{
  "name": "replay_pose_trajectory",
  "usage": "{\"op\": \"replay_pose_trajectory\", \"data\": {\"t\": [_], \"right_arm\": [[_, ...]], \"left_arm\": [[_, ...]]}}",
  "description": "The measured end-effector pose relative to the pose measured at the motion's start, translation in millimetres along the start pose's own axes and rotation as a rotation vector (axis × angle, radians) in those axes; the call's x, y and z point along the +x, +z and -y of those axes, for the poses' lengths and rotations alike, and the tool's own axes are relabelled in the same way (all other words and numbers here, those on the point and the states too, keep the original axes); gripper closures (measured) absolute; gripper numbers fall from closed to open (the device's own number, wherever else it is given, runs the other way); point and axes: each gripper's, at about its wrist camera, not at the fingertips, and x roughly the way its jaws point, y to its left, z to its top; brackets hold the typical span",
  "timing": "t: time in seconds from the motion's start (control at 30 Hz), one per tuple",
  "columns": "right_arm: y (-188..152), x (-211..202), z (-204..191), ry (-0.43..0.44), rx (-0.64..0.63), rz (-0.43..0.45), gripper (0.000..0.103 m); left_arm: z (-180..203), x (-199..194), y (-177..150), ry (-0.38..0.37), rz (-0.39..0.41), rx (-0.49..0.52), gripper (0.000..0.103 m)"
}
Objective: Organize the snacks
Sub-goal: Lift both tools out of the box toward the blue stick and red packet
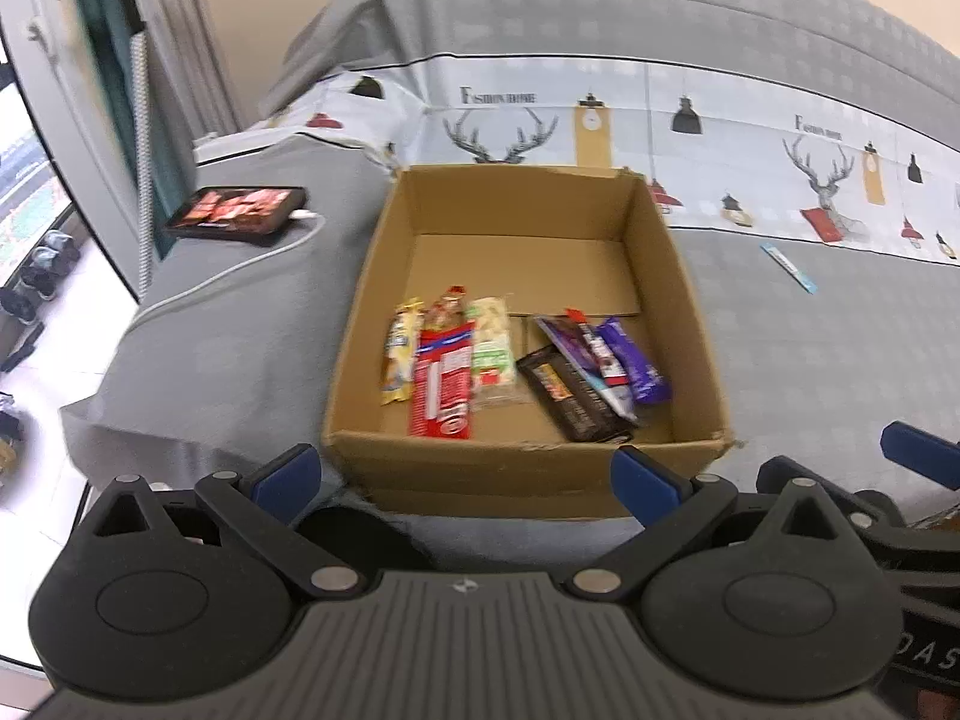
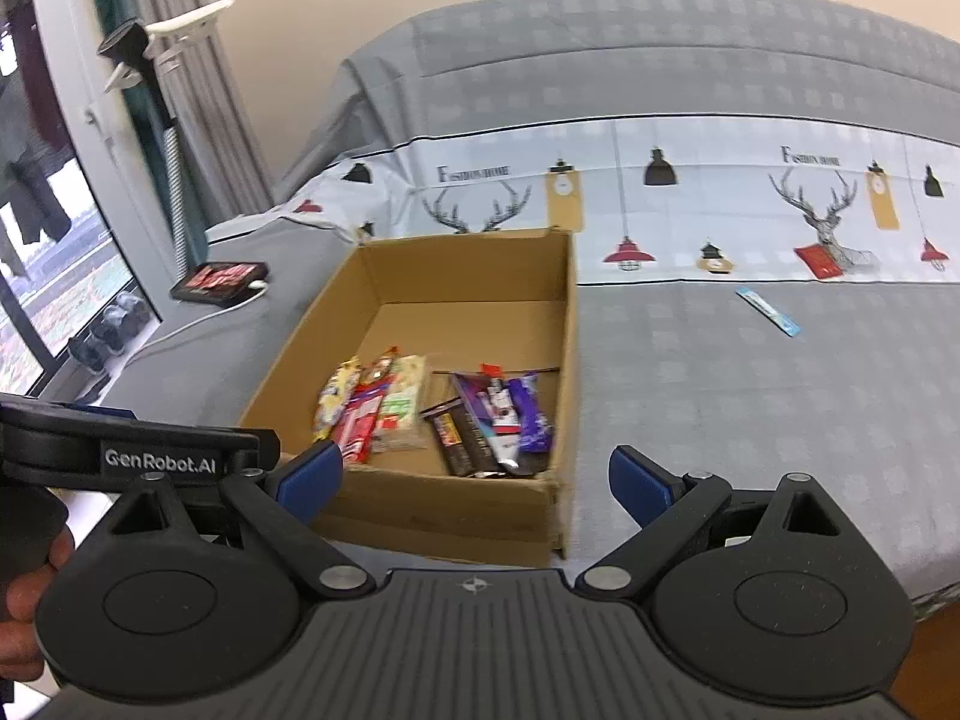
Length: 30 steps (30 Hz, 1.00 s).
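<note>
Left wrist view: one open cardboard box (image 1: 528, 312) stands on a bed with a grey checked cover (image 1: 210, 324), near the bed's front edge. Snacks lie flat on the box floor toward its near wall, in two groups. Left group, three items side by side and touching: a yellow wrapper (image 1: 399, 351), a red wrapper (image 1: 443, 375) with white print, and a clear pack with green and red label (image 1: 493, 351). Right group, overlapping: a dark brown bar (image 1: 573, 399), a purple bar (image 1: 636, 360), and at least one further purple-and-white wrapper (image 1: 591, 354) between them; exact count there cannot be determined owing to blur. The far half of the box floor is bare.

One thin blue packet (image 1: 789, 267) lies on the cover, well apart from the box toward the bed's right side. One black tablet (image 1: 237, 213) with a white cable (image 1: 240, 264) sits near the bed's left edge.

Left gripper (image 1: 468, 477): blue fingers spread wide, nothing between them. Right gripper (image 2: 474, 483): likewise spread, empty, before the box's near wall.
</note>
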Motion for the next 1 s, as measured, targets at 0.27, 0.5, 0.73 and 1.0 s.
{"op": "replay_pose_trajectory", "data": {"t": [0.27, 0.5, 0.73, 1.0], "right_arm": [[10.0, -10.1, 75.2, -0.137, 0.067, 0.055, 0.007], [16.6, -8.2, 175.0, -0.315, 0.164, 0.063, 0.007], [35.1, 20.1, 282.1, -0.462, 0.241, 0.099, 0.007], [73.3, 124.0, 414.4, -0.545, 0.223, 0.112, 0.006]], "left_arm": [[69.9, 5.5, 36.8, -0.074, 0.030, 0.090, 0.000], [154.7, 46.4, 86.4, -0.175, -0.029, 0.105, 0.000], [253.4, 153.4, 162.0, -0.260, -0.174, 0.025, 0.000], [362.9, 310.5, 217.8, -0.252, -0.276, 0.028, 0.000]]}}
